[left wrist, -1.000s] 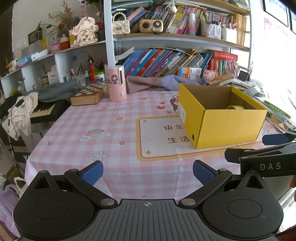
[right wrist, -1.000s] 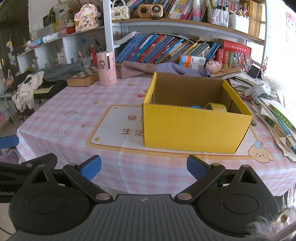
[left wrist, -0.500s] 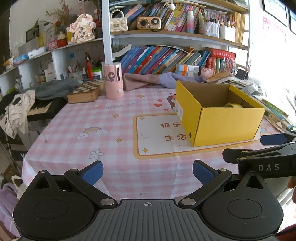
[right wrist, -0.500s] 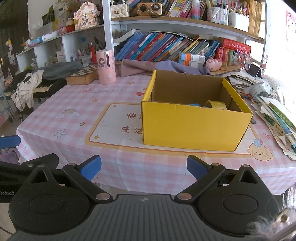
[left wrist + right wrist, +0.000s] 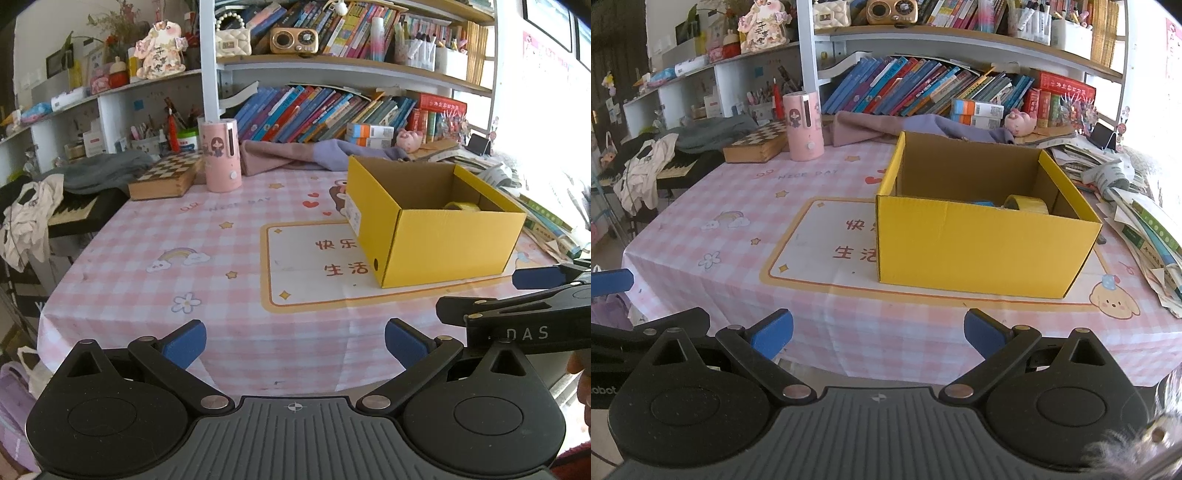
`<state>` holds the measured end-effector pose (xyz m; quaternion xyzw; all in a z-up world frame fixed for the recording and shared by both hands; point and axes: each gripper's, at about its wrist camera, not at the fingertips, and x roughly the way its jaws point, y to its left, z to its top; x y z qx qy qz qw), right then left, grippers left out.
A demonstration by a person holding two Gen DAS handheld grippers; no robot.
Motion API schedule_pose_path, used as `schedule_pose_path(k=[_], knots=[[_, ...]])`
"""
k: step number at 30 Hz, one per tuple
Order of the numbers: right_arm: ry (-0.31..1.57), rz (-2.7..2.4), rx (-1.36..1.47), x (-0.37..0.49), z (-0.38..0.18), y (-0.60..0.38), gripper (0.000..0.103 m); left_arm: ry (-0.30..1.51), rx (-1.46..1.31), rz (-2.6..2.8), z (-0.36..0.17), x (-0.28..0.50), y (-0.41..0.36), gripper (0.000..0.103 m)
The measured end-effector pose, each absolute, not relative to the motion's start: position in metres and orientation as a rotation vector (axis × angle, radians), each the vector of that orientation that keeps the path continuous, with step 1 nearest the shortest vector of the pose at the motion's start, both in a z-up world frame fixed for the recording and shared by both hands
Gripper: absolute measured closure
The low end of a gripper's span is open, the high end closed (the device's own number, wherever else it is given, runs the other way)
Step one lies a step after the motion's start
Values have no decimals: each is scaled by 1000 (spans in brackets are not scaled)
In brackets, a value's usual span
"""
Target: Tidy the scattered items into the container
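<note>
A yellow cardboard box (image 5: 447,240) (image 5: 982,251) stands open on the pink checked tablecloth (image 5: 207,251) (image 5: 738,206). Inside it a yellow tape roll (image 5: 461,206) (image 5: 1028,204) leans near the right wall, with something blue (image 5: 983,203) beside it. My left gripper (image 5: 294,341) hangs open over the table's near edge, nothing between its blue-padded fingers. My right gripper (image 5: 878,330) is open too, held back from the box's front wall and empty. The right gripper's side shows at the right edge of the left wrist view, where its own fingertips (image 5: 535,277) point left.
A pink cylindrical dispenser (image 5: 221,160) (image 5: 804,131) and a folded chessboard (image 5: 166,177) (image 5: 757,142) stand at the table's back. Purple cloth (image 5: 295,157) lies behind the box. Stacked books and papers (image 5: 1145,221) crowd the right edge. Bookshelves rise behind; a keyboard with clothes (image 5: 44,214) sits left.
Both grippers have drawn back from the table, so the box and cloth look smaller and farther. Both stay open and empty.
</note>
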<state>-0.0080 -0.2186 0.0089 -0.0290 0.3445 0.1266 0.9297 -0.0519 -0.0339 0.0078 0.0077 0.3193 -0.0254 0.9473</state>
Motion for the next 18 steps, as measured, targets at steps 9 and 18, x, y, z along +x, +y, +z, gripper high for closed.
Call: schedule_pose_path(k=[9, 18], knots=[[708, 262, -63, -5, 9, -217, 3, 655, 0, -59, 6, -50, -31, 0], [711, 259, -61, -5, 6, -217, 3, 660, 10, -53, 4, -50, -32, 0]])
